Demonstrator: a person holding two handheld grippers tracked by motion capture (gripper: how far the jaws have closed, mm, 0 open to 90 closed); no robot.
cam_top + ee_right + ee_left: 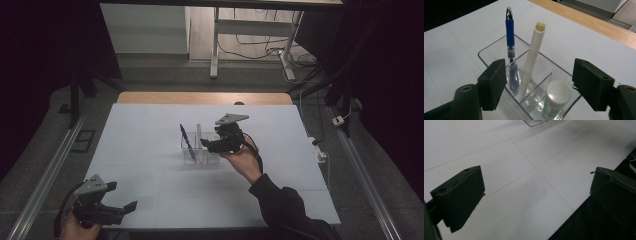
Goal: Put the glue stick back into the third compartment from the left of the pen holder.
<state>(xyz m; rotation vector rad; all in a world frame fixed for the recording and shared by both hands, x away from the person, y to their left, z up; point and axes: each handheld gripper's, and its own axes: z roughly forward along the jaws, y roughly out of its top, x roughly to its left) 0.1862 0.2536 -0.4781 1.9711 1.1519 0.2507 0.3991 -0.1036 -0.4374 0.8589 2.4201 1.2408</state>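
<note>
A clear plastic organizer (190, 155) stands in the middle of the white table (150, 125). Seen in the right gripper view, a blue pen (510, 37) and a white marker (531, 57) stand upright in separate compartments of the organizer (489, 50), and a white-capped jar (555, 97) sits in a third. My right gripper (206, 145) hovers just right of the organizer, its jaws open and wide apart (539, 67), touching nothing. My left gripper (121, 196) rests near the table's front left corner, open and empty (535, 172).
A wooden strip (205, 98) borders the table's far edge. Beyond it stand a white desk frame (250, 30) and loose cables on the floor. Metal rails (50, 170) run along both sides. A power strip (319, 150) lies at the table's right edge.
</note>
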